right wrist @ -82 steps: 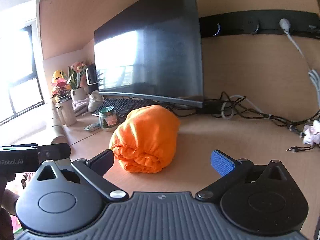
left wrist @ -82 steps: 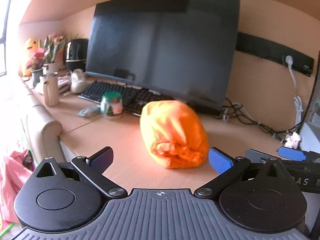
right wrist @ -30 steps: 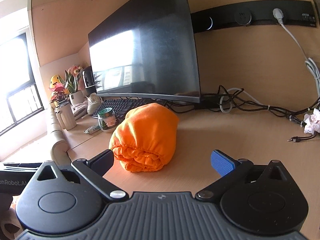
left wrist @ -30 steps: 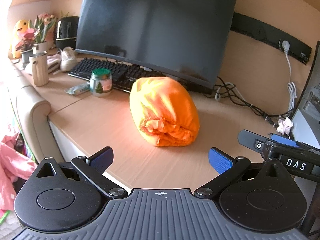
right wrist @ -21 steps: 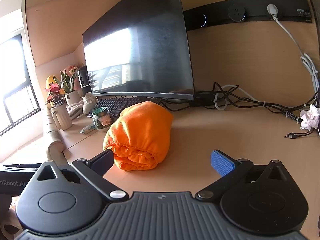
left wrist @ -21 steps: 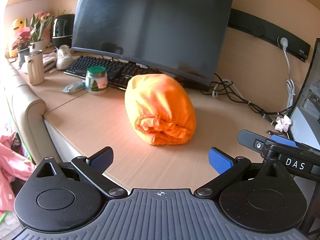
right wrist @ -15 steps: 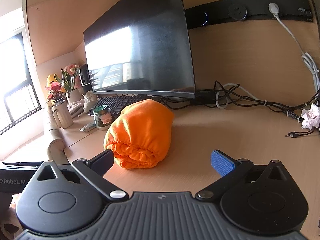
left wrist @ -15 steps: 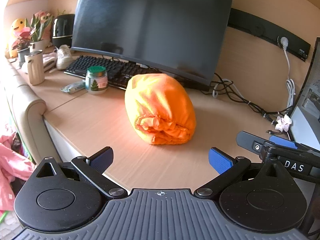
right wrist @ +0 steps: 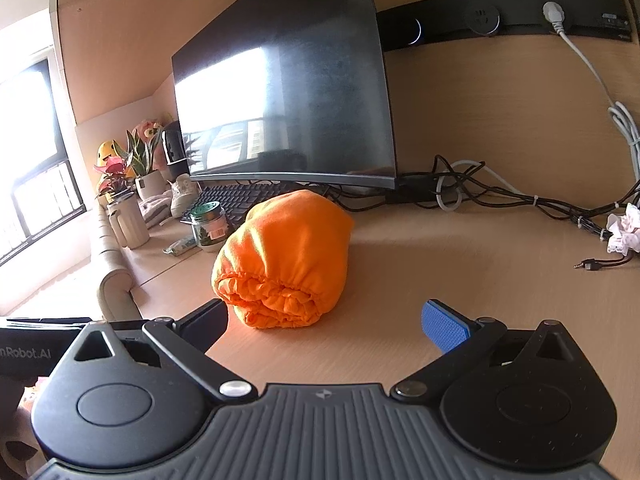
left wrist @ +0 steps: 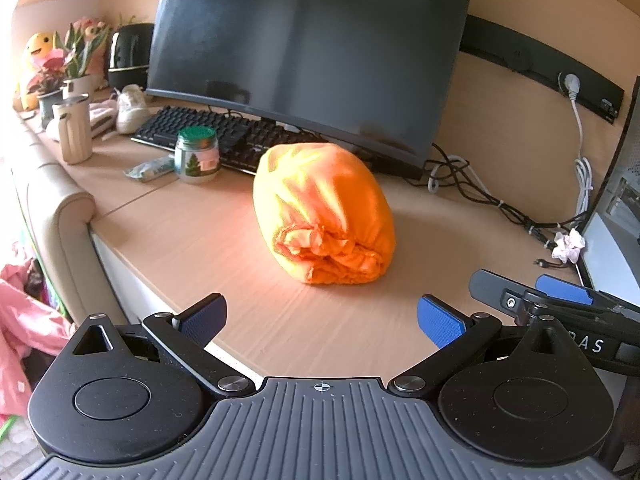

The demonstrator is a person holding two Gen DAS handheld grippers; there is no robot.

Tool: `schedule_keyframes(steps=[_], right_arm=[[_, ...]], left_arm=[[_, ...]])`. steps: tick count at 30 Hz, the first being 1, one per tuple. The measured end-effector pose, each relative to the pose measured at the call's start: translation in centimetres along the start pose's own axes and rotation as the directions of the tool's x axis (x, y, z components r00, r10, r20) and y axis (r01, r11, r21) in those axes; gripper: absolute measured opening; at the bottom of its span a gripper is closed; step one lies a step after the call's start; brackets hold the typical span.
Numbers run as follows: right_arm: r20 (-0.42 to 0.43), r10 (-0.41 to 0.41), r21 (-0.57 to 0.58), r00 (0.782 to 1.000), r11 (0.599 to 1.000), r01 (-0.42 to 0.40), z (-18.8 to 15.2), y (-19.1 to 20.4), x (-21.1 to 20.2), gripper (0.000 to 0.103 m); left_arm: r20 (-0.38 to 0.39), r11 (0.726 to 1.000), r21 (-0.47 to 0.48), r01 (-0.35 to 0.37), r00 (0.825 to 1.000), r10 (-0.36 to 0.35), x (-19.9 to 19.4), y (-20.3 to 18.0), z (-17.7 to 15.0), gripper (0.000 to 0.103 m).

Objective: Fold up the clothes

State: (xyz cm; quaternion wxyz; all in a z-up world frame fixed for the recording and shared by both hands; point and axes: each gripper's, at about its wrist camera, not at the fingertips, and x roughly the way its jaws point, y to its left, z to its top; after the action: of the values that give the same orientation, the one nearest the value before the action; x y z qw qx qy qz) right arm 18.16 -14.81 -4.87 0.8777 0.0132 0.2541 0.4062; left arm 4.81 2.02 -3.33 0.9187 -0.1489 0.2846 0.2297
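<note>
Orange garment [left wrist: 324, 212]: one item, rolled into a fat bundle, lying on the wooden desk [left wrist: 224, 240] in front of the monitor [left wrist: 308, 48] and keyboard [left wrist: 224, 136]. Its gathered, ruffled end faces you; nothing touches it.

Left gripper [left wrist: 318, 318]: fingers spread wide, empty, held short of the bundle near the desk's front edge.

Right gripper [right wrist: 324, 320]: likewise spread and empty, its left finger [right wrist: 210, 320] near the bundle's lower corner; whether it touches the cloth cannot be told.

Neighbours: green-lidded jar [left wrist: 197, 155] just beside the bundle on your left; tangled cables [right wrist: 520, 196] well behind it on your right.

Risks, as judged:
- The roll looks loose. Pinch only the outer layer and the inner folds may spill out.
- Grab the ruffled end and you are likely to drag the bundle instead of lifting it, perhaps towards the desk edge.
- Swing wide on the left and you could knock the jar.
</note>
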Motion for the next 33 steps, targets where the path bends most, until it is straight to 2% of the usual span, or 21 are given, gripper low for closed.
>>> schedule_keyframes(steps=[18,33], right_arm=[[0.023,-0.008,-0.004,1.000,1.000,0.008,0.2,0.0,-0.4,0.103],[0.041,-0.010,-0.086,0.999,0.996,0.013,0.9,0.7,-0.8,0.103]], left_arm=[[0.032,1.000,0.006,-0.025,0.999,0.025,-0.6,0.2,0.0,0.103],[0.047,1.000,0.005,-0.029,0.998,0.029,-0.9,0.2,0.0,0.103]])
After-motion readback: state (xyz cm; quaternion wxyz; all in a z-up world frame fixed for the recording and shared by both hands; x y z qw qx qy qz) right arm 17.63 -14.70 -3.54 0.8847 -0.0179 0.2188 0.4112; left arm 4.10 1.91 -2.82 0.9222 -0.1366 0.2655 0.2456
